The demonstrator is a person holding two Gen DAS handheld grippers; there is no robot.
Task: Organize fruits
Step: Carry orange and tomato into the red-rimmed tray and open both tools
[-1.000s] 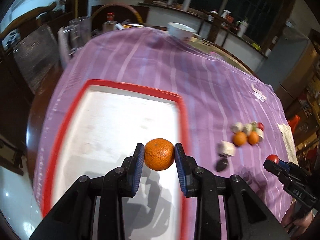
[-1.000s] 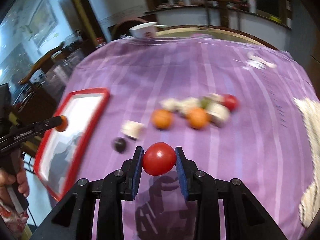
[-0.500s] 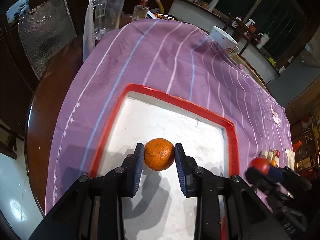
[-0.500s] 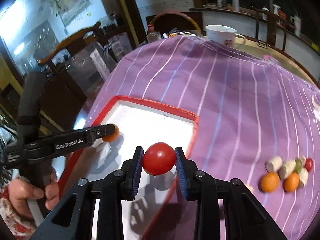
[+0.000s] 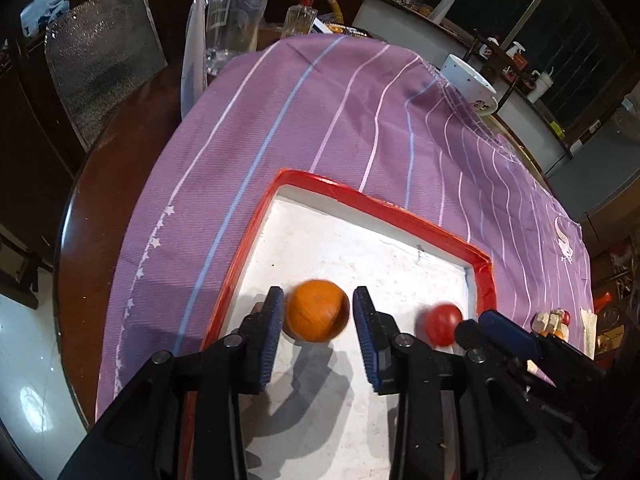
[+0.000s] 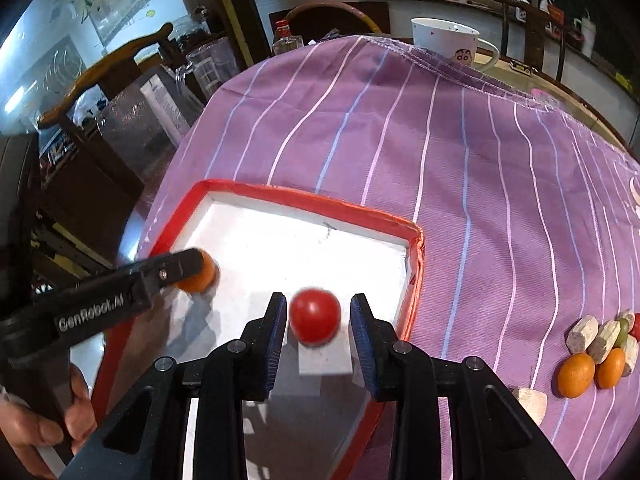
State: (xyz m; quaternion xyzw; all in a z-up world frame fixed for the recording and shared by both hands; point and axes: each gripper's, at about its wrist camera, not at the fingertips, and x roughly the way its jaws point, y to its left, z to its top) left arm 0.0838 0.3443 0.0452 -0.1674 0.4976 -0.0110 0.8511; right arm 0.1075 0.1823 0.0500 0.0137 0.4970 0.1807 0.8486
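A white tray with a red rim (image 5: 384, 204) (image 6: 312, 200) lies on the purple striped cloth. My left gripper (image 5: 318, 316) is open over the tray's left part; the orange (image 5: 317, 310) sits blurred between its spread fingers, free of the pads. It also shows in the right wrist view (image 6: 198, 276). My right gripper (image 6: 316, 318) is open over the tray's right part; the red tomato (image 6: 314, 314) is blurred between its fingers, free of both pads. The tomato shows in the left wrist view (image 5: 442, 322) too.
A heap of fruits and pale chunks (image 6: 600, 350) lies on the cloth right of the tray, with two oranges (image 6: 576, 374). A white mug (image 6: 448, 42) stands at the far table edge. Glass jugs (image 5: 236, 16) and a bottle (image 5: 298, 16) stand beyond the cloth at the left.
Both grippers moved down over the tray and opened. The orange and the tomato have come loose from the pads and are blurred with motion.
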